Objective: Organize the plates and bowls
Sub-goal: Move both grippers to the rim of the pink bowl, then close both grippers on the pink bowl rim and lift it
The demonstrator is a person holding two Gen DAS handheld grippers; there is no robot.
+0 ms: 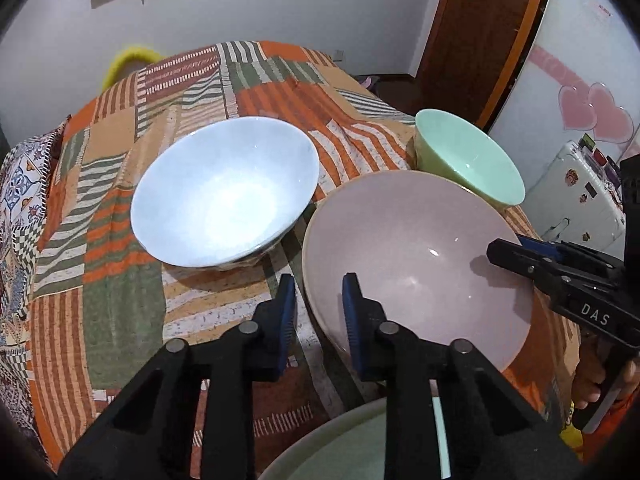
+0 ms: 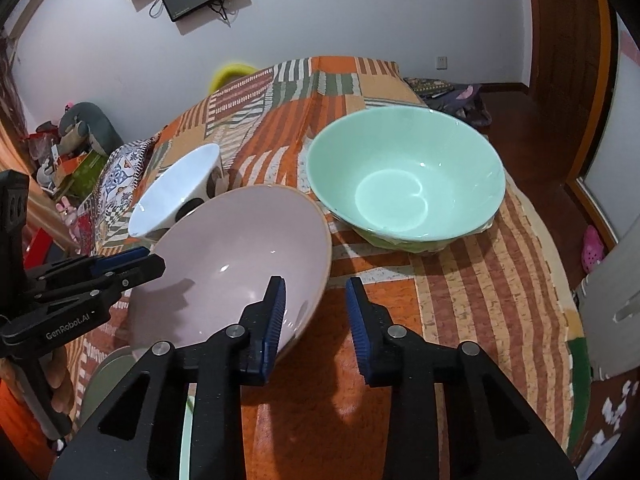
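Where the pink bowl (image 1: 416,264) lies: low centre of both wrist views, tilted on the patchwork-covered surface (image 1: 120,320), with a pale plate (image 1: 344,440) at the bottom edge of the frame just below it.
Neighbours: a white bowl (image 1: 224,192) to the upper left and a mint-green bowl (image 2: 404,184) to the upper right, both near it.
Left gripper (image 1: 319,304): its jaws straddle the bowl's left rim, one inside and one outside; we read them as clenched on it.
Right gripper (image 2: 316,308): likewise pinched on the opposite rim.
Handling: we judge it to be glazed ceramic, so stiff, fairly heavy, slick and liable to chip.
Hold: the thin flared rim gives little purchase, so we favour two opposed grips and keeping it level.
Risk: it could slide out of the pads, or knock a neighbouring bowl.
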